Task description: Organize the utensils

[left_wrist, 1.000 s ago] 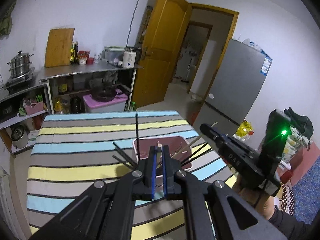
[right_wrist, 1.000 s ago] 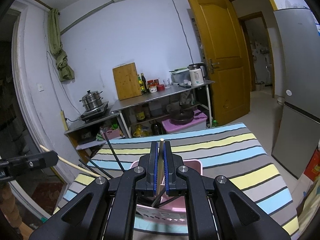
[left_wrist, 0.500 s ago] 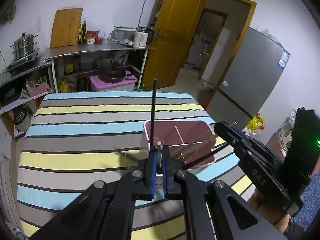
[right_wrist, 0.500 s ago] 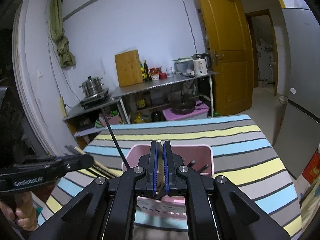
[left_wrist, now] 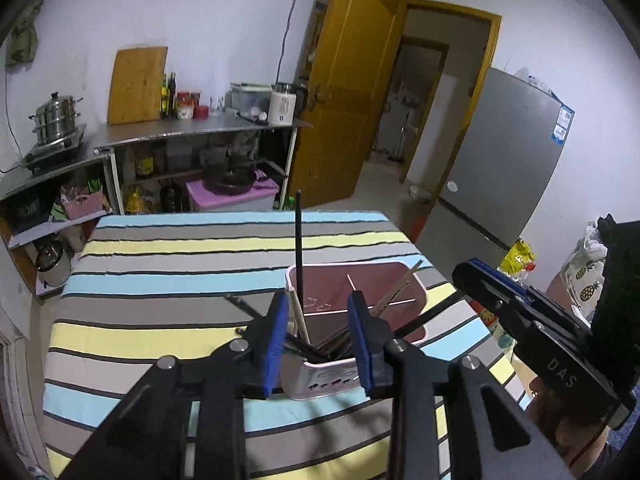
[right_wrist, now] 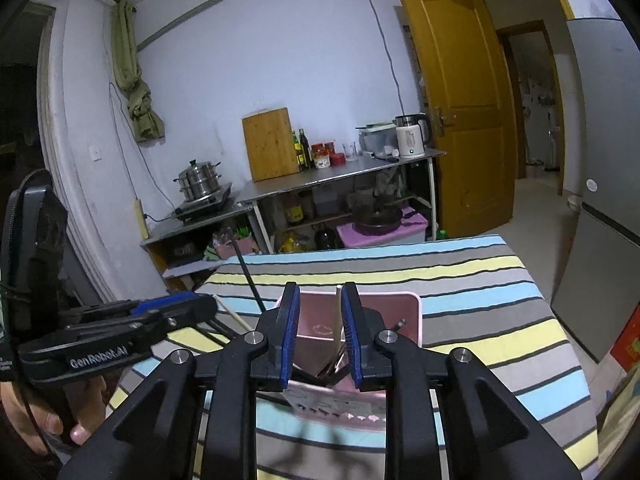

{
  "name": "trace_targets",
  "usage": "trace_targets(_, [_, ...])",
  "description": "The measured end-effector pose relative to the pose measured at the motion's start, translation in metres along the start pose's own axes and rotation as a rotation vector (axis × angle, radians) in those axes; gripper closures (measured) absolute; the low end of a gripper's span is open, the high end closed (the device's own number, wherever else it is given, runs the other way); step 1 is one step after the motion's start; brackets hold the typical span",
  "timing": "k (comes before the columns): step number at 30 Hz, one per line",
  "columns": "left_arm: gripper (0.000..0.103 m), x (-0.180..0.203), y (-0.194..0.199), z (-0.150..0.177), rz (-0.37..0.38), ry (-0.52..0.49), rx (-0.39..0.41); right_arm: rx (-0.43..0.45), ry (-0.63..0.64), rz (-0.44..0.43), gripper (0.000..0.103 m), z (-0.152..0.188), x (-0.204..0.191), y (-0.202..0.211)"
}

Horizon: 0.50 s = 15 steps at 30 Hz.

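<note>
A pink basket [left_wrist: 416, 292] stands on the striped tablecloth [left_wrist: 180, 264] with several dark and wooden chopsticks in it. One black chopstick [left_wrist: 298, 248] sticks up from its left corner. My left gripper [left_wrist: 318, 308] hangs over the basket's near end, its jaws opening. A pale chopstick [left_wrist: 298, 312] leans between them beside the left pad, not pinched. My right gripper [right_wrist: 320, 300] is over the same basket [right_wrist: 416, 320], jaws also opening. A pale chopstick [right_wrist: 339, 312] stands free next to its right pad. Each gripper shows in the other's view: the right gripper [left_wrist: 520, 320] and the left gripper [right_wrist: 120, 328].
A few loose chopsticks [left_wrist: 240, 304] lie on the cloth left of the basket. Behind the table are a steel counter [left_wrist: 192, 132] with bottles, a kettle and a cutting board, an orange door [left_wrist: 352, 100] and a grey fridge [left_wrist: 508, 168]. A hand [right_wrist: 36, 420] holds the left gripper.
Both grippers were shut on pale chopsticks; now their jaws stand apart and the chopsticks rest in the basket. The left gripper has sunk closer to the basket.
</note>
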<state>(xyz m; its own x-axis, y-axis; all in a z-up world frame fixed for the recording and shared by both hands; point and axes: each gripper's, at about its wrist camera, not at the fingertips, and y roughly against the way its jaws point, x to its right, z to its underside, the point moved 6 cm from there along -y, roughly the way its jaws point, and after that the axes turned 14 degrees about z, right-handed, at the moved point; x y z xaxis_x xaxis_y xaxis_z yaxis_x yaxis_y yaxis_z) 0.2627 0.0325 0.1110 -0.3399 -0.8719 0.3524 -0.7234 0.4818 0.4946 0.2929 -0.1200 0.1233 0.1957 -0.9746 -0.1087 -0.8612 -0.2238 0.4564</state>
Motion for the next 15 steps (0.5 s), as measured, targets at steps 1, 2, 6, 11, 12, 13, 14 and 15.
trace_targets(1, [0.068, 0.002, 0.006, 0.002, -0.001, -0.001, 0.010, 0.002, 0.001, 0.000, 0.081, 0.002, 0.000, 0.004])
trace_targets(2, [0.068, 0.004, 0.012, 0.004, -0.005, -0.004, 0.018, 0.005, 0.002, 0.003, 0.081, 0.005, 0.002, 0.010])
trace_targets(6, [0.065, 0.006, 0.031, 0.019, -0.008, -0.005, 0.043, 0.001, -0.003, 0.011, 0.081, 0.018, 0.007, 0.026])
trace_targets(11, [0.064, 0.011, 0.048, 0.047, -0.019, 0.001, 0.049, -0.001, 0.001, 0.028, 0.081, 0.040, 0.011, 0.053])
trace_targets(12, [0.063, 0.012, 0.052, 0.054, -0.022, 0.001, 0.049, -0.004, 0.001, 0.031, 0.081, 0.045, 0.012, 0.058])
trace_targets(13, [0.062, 0.013, 0.054, 0.060, -0.023, 0.004, 0.049, -0.007, 0.002, 0.034, 0.081, 0.052, 0.013, 0.064])
trace_targets(14, [0.061, 0.013, 0.057, 0.067, -0.023, 0.006, 0.048, -0.009, 0.003, 0.037, 0.081, 0.057, 0.014, 0.068])
trace_targets(15, [0.061, 0.014, 0.059, 0.072, -0.025, 0.005, 0.047, -0.012, 0.002, 0.041, 0.081, 0.062, 0.014, 0.073])
